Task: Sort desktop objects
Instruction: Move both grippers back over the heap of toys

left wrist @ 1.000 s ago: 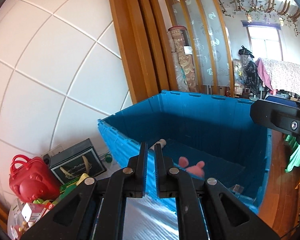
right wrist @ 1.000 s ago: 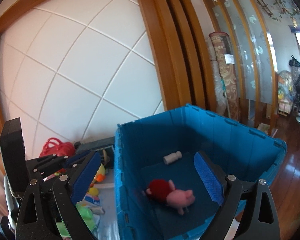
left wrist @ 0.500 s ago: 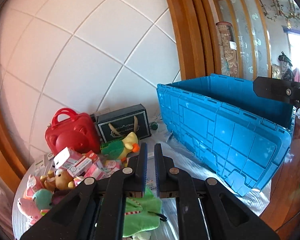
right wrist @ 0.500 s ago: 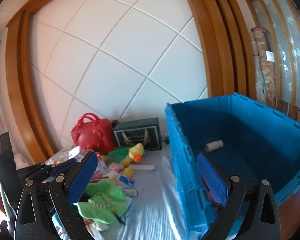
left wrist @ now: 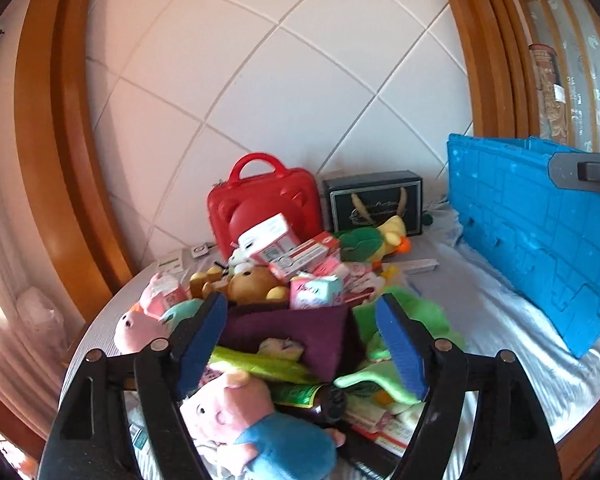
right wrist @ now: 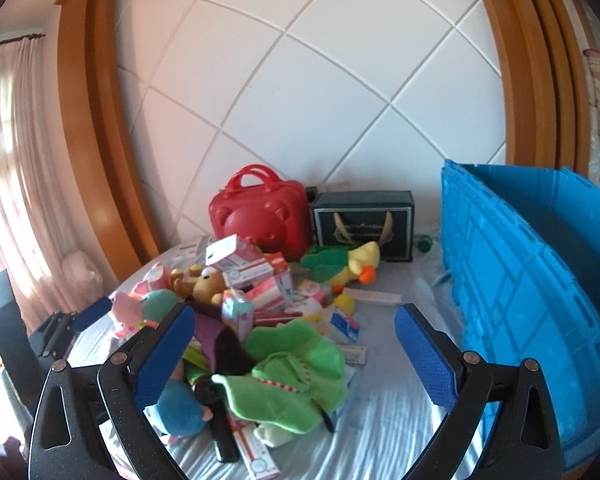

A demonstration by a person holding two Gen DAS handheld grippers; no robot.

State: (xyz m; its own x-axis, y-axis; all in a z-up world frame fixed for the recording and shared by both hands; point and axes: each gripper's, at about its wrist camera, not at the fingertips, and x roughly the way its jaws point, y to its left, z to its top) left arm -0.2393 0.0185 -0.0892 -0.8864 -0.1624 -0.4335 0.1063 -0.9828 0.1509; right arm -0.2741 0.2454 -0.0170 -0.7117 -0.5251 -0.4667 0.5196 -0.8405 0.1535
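Red case [left wrist: 262, 200]; blue crate [right wrist: 532, 280]; green plush [right wrist: 296, 368]; white diamond-tiled wall [right wrist: 300, 80].

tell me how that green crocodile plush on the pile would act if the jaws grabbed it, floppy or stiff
The green crocodile plush is probably floppy: it lies draped in folds over the pile, so its ends would likely sag from a pinch. It looks light for its bulk, being soft fabric. Lifting it may drag or topple the small cartons and the dark bottle it lies against.

Cloth-covered table [right wrist: 384, 412] with toy pile

Blue crate [right wrist: 520, 288] at three o'clock; red case [right wrist: 264, 216] and dark box [right wrist: 364, 224] at twelve; plush toys and cartons heaped centre-left.
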